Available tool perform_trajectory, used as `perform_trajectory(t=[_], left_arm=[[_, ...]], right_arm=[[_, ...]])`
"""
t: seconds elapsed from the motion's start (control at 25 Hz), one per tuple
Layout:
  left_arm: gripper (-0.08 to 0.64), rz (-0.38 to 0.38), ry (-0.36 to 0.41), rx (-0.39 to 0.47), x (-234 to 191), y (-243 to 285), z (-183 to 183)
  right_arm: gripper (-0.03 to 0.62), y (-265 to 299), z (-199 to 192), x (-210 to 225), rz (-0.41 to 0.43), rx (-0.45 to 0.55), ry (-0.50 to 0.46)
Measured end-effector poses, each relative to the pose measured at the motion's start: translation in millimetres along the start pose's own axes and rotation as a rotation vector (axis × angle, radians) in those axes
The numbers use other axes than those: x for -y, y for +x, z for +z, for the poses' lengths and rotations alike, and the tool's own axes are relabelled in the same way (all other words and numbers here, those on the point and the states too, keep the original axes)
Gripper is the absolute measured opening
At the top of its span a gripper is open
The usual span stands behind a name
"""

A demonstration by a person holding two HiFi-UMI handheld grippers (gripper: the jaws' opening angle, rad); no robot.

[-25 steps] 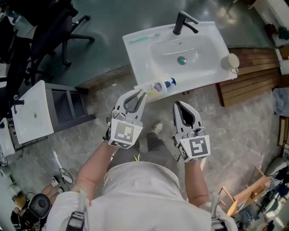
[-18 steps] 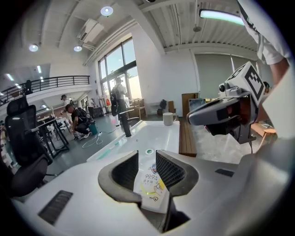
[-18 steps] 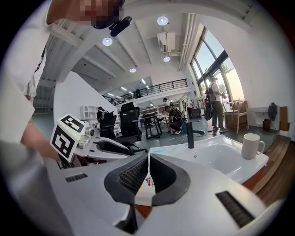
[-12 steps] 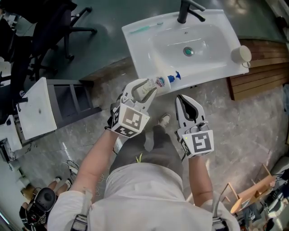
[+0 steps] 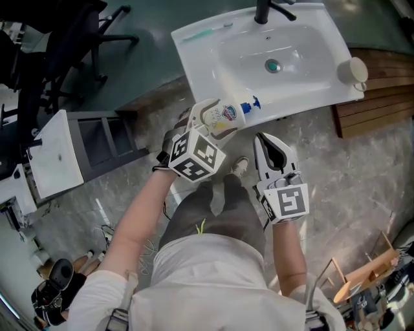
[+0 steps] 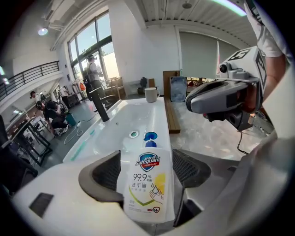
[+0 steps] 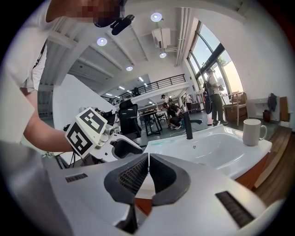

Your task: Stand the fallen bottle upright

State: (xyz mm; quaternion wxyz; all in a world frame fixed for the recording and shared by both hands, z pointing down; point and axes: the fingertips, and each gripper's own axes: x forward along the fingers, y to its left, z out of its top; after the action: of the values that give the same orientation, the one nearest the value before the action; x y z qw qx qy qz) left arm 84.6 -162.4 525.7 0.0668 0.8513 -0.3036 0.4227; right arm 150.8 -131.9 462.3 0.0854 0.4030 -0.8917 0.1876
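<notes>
Item: hand-soap bottle point(image 5: 228, 115), white, printed label facing up, blue pump cap point(image 5: 249, 105). It lies on its side on the front rim of the washbasin point(image 5: 213, 61), at the basin's 7 o'clock in the head view, with the pump pointing to about 2 o'clock.

Left gripper point(image 5: 208, 121): its fingers point(image 6: 107, 171) stand apart on either side of the bottle's body. They have just been opening, and the pads are not pressing on the bottle.

Right gripper point(image 5: 262, 138): at the bottle's 4 o'clock, off the basin and above the floor. Its fingers point(image 7: 134, 174) are together with nothing between them.

On the basin:
- black faucet point(image 5: 265, 10) at 12 o'clock
- drain point(image 5: 273, 65) at the centre
- white mug point(image 5: 354, 70) at 3 o'clock
- green toothbrush point(image 5: 207, 32) at 10 o'clock

Surroundings: black office chair point(image 5: 71, 45), well apart at 9 o'clock.
</notes>
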Motion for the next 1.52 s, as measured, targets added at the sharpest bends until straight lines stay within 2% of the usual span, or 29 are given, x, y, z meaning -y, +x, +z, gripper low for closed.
perform_trajectory(t=[0.36,0.56,0.72,0.92,1.12,1.52], left_arm=[[0.397,-0.064,0.018,-0.083,4,27,1],[0.423,-0.117,0.042,-0.196,8,42,-13],[0.434,-0.144,0.026,-0.246,8,51,-16],[0.457,-0.151,0.014,-0.263,10,63,-16],[0.468,-0.16,0.036,-0.331,12,70,-26],[0.474,-0.194,-0.008,-0.373,13,82,-34]], right_arm=[[0.038,-3,-12,10,0.001,-0.005,0.018],[0.038,-6,-18,21,-0.023,-0.001,0.037],[0.038,-10,-23,30,-0.039,-0.005,0.051],[0.038,-13,-23,32,-0.037,-0.006,0.047],[0.038,-17,-27,37,-0.035,-0.016,0.051],[0.038,-16,-26,40,-0.032,-0.01,0.061]])
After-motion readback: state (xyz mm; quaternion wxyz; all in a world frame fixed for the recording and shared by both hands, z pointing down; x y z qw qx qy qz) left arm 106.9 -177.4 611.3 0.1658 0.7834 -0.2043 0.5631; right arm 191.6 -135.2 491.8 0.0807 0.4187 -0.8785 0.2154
